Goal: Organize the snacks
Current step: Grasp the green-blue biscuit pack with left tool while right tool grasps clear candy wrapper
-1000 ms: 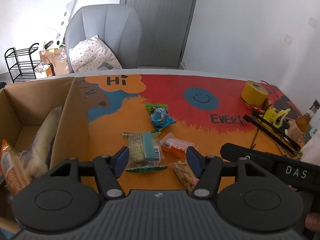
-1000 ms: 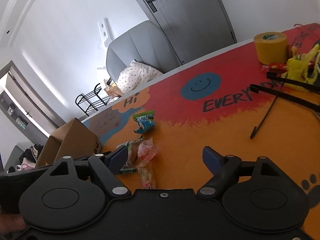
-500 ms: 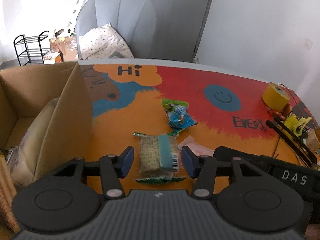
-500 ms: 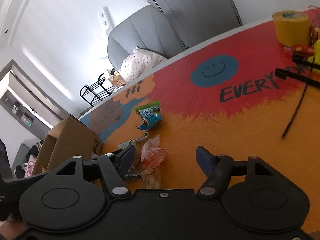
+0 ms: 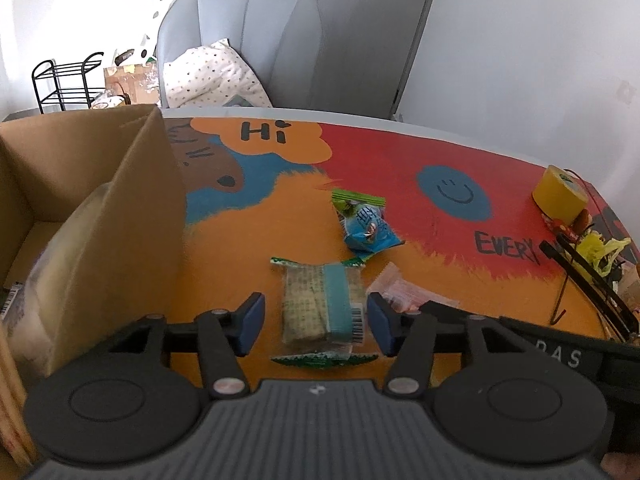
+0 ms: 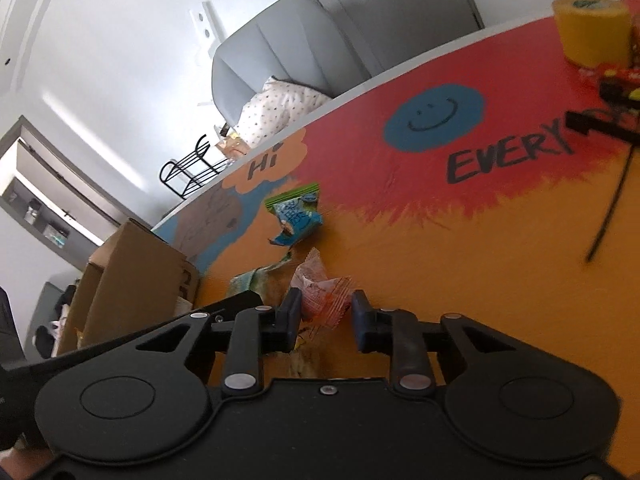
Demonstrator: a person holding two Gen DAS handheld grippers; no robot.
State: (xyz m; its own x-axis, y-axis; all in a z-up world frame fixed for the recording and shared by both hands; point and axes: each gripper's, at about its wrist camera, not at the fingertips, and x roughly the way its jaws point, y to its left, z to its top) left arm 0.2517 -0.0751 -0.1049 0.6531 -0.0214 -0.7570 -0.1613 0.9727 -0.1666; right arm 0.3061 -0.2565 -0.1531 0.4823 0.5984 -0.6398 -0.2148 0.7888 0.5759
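Observation:
A clear packet of crackers with a teal band (image 5: 316,304) lies on the painted table between the pads of my left gripper (image 5: 316,326). Its jaws are opening and a gap shows beside the left pad. My right gripper (image 6: 325,314) is closing, and its pads meet the crumpled pink-and-clear snack packet (image 6: 320,292) lying just right of the crackers. That pink packet (image 5: 400,290) also peeks out behind the left gripper's right finger. A blue-and-green snack bag (image 5: 366,226) lies farther back, alone. An open cardboard box (image 5: 132,216) stands to the left.
A pale bag (image 5: 60,264) sits inside the box. At the table's right end are a yellow tape roll (image 5: 560,196), black rods and a yellow crumpled item (image 5: 600,248). A grey chair (image 5: 240,40) with a dotted cushion stands behind the table.
Both grippers dropped closer to the snacks. The left came to straddle the cracker packet. The right jaws narrowed from wide apart onto the pink packet.

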